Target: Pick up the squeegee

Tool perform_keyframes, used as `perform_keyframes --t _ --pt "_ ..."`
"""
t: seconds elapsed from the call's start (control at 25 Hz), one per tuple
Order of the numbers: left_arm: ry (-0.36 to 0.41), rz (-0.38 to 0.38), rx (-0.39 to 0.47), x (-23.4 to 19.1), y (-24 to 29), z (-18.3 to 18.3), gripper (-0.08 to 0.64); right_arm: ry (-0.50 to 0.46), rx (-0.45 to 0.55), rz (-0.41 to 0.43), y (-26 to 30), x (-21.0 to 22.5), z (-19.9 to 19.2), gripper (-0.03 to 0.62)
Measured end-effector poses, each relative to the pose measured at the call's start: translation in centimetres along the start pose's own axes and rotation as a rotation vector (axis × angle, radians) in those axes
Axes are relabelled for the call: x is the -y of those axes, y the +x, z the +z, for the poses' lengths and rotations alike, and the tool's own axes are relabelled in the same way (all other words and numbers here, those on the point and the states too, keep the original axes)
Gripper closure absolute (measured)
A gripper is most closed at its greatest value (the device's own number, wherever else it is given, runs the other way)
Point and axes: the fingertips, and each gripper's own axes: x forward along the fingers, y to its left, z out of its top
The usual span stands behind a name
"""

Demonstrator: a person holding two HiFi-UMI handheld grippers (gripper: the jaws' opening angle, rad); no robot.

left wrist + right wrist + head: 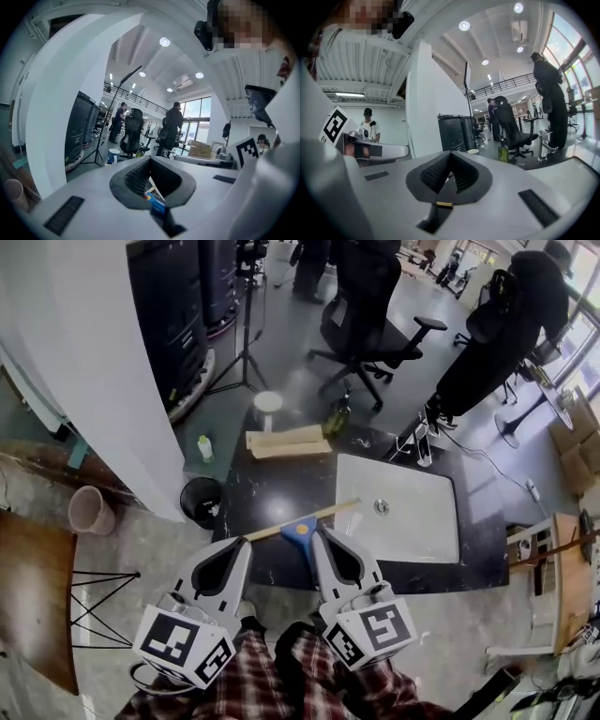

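**Squeegee at the tips of both grippers**

The right gripper [314,532] has its jaws fully together, and the blue head of the squeegee [300,529] sits right at their tip, apparently pinched there. Its pale wooden bar runs out to both sides of those jaws over the dark table [281,486]. The left gripper [242,545] also has its jaws drawn close. One bar end lies at their tip, and the blue head shows through the slit between them.
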Motion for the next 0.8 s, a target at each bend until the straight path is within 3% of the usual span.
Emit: perform_keyframes --t 0.32,0.8 --pt "-0.029 -0.105 -0.065 -0.5 3.6 -1.0 0.551 0.019 -0.037 -0.125 0.7 2.9 -0.9 0.581" --pt "-0.078 -0.129 -0.106 1.0 7.2 -2.3 0.551 0.016 -0.131 -0.164 0.2 7.1 -2.4 0.581"
